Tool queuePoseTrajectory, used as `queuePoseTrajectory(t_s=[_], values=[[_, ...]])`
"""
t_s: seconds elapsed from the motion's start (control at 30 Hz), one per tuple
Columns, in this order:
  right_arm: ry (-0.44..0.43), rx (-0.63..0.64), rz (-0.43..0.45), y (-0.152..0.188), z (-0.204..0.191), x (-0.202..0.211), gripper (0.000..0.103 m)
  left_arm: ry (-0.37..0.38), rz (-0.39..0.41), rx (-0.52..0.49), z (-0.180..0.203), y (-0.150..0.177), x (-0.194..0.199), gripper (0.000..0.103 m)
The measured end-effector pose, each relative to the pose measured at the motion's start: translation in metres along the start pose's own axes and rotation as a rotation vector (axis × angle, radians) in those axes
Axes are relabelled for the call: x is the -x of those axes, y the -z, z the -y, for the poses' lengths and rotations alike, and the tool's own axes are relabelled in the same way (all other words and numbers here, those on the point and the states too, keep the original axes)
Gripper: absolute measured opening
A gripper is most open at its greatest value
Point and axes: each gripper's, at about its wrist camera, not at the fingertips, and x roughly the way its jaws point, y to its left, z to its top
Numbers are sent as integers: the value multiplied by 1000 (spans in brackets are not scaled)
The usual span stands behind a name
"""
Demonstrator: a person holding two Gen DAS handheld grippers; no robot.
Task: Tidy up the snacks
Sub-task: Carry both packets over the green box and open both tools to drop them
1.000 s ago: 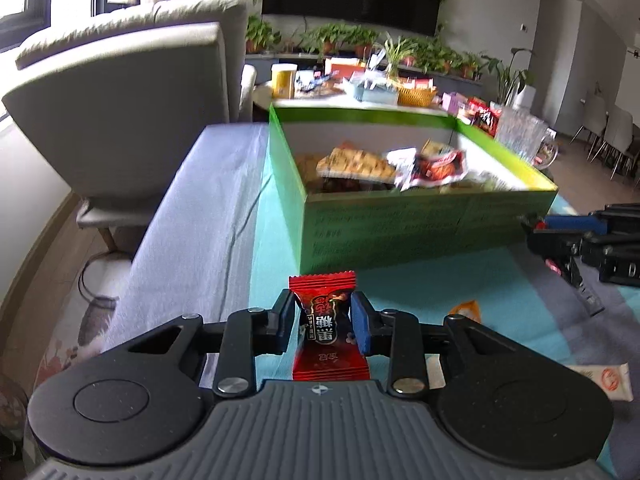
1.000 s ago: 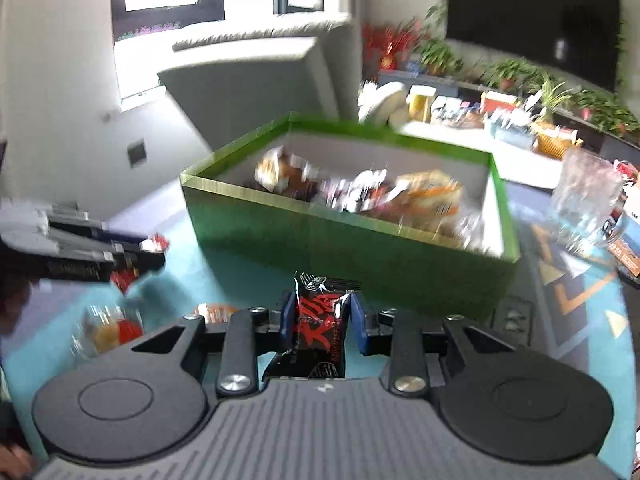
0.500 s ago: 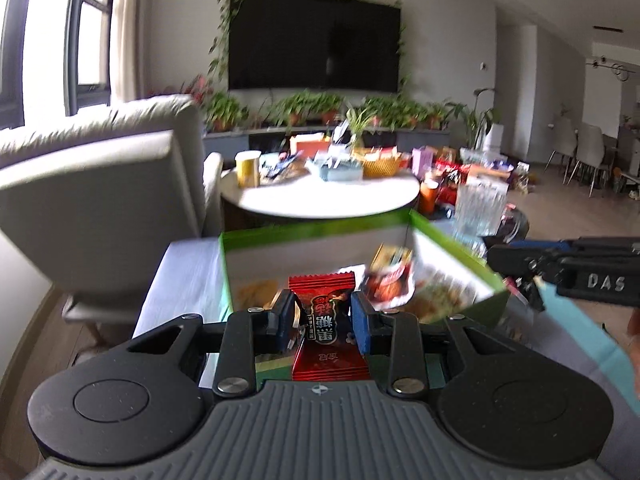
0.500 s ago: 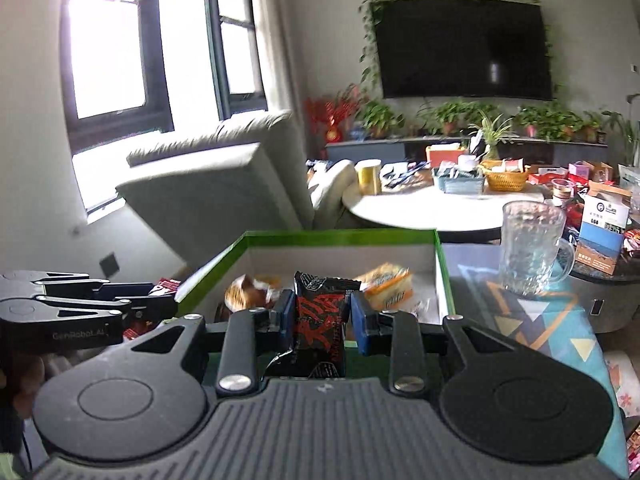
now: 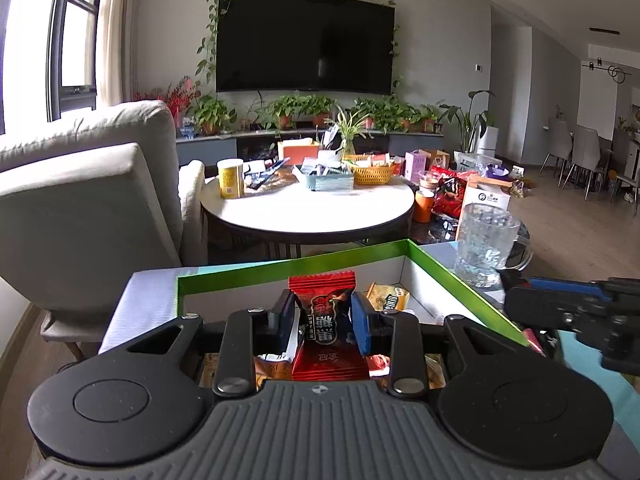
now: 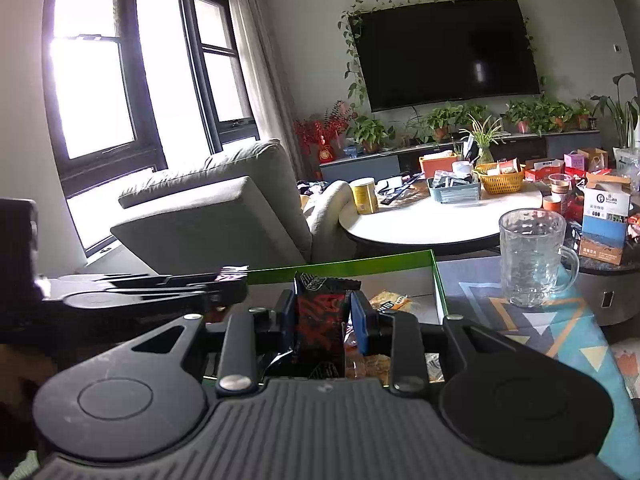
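Jaws clamped on red candy [image 5: 322, 320] and dark packet [image 6: 320, 320] (over green box [image 5: 460, 276] of snacks)

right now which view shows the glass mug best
The right wrist view: the glass mug stands whole, handle and rim visible, on the patterned cloth beside the green box. In the left wrist view the mug is smaller, near the edge, with its base partly hidden behind the box's rim.

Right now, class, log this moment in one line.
left gripper: shut on red sweet | right gripper: shut on dark packet | both over green box | nothing dropped yet
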Motion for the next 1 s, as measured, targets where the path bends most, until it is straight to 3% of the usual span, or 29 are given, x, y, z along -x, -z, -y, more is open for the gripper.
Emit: queuePoseTrajectory(t_s=[0.17,0.27,0.67,1.0], values=[[1,-21,-9,-3,6,-9,32,-4,-16,7,-2,1,-22,30],[3,-25,-16,-2,8,-16,32,-37,-11,-10,0,5,-25,44],[11,-46,-29,1,12,-28,32,-46,0,-1,-8,11,-7,48],[44,-90,-53,1,16,-43,32,-57,-36,25,-17,24,10,48]])
